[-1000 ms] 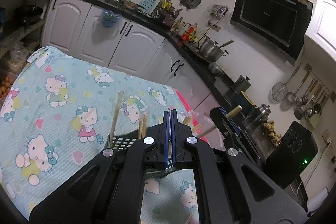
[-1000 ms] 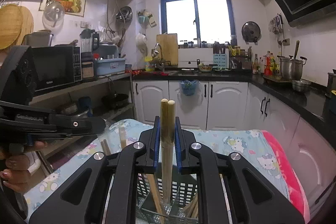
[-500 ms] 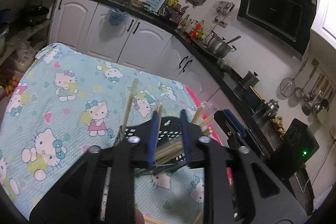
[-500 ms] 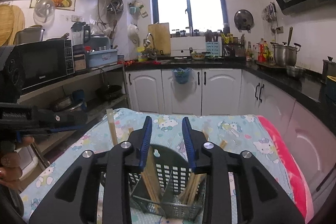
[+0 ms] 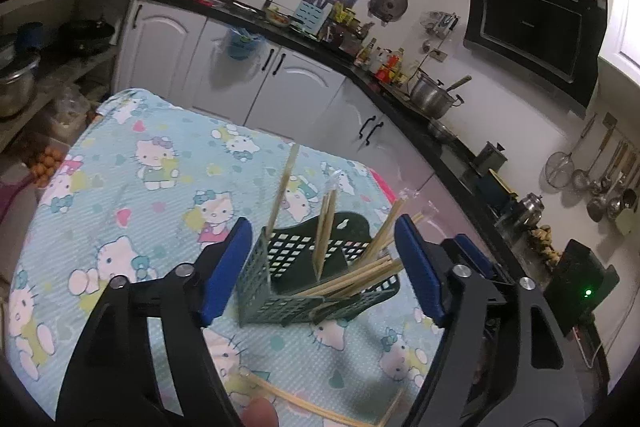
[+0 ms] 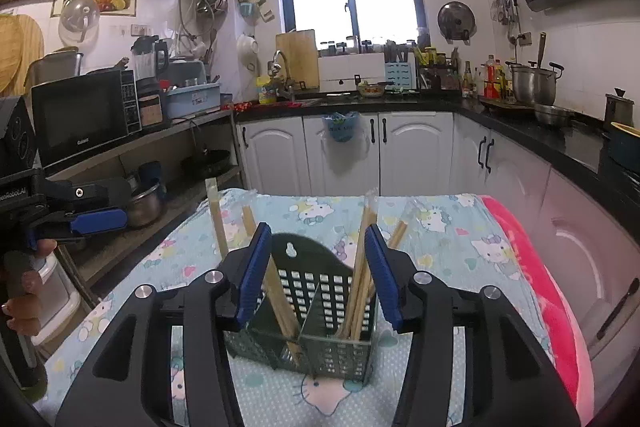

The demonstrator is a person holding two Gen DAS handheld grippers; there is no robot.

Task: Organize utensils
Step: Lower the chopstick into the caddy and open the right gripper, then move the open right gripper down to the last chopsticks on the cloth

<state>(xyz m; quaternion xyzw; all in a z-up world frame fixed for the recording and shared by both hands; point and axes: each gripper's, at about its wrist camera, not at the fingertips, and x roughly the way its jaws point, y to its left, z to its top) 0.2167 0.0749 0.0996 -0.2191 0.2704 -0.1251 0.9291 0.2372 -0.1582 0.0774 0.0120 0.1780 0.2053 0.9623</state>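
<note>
A dark green slotted utensil basket (image 5: 304,291) (image 6: 320,323) stands on the Hello Kitty tablecloth (image 5: 132,187), with several wooden chopsticks (image 5: 326,227) (image 6: 360,287) leaning in its compartments. My left gripper (image 5: 320,267) is open and empty, its blue pads (image 5: 224,267) either side of the basket, a little nearer than it. My right gripper (image 6: 316,267) is open and empty, just above and in front of the basket. Loose chopsticks (image 5: 304,403) lie on the cloth at the near edge in the left wrist view. The left gripper shows at the left of the right wrist view (image 6: 96,221).
White kitchen cabinets (image 6: 344,155) and a black counter run behind and to the right of the table. A pink cloth edge (image 6: 540,287) marks the table's right side. A shelf with a microwave (image 6: 80,115) stands left. A pot (image 5: 432,95) sits on the counter.
Both grippers opened. The right gripper let go of its pair of chopsticks, which now stand in the basket. The left gripper went from shut to wide open and drew back from the basket.
</note>
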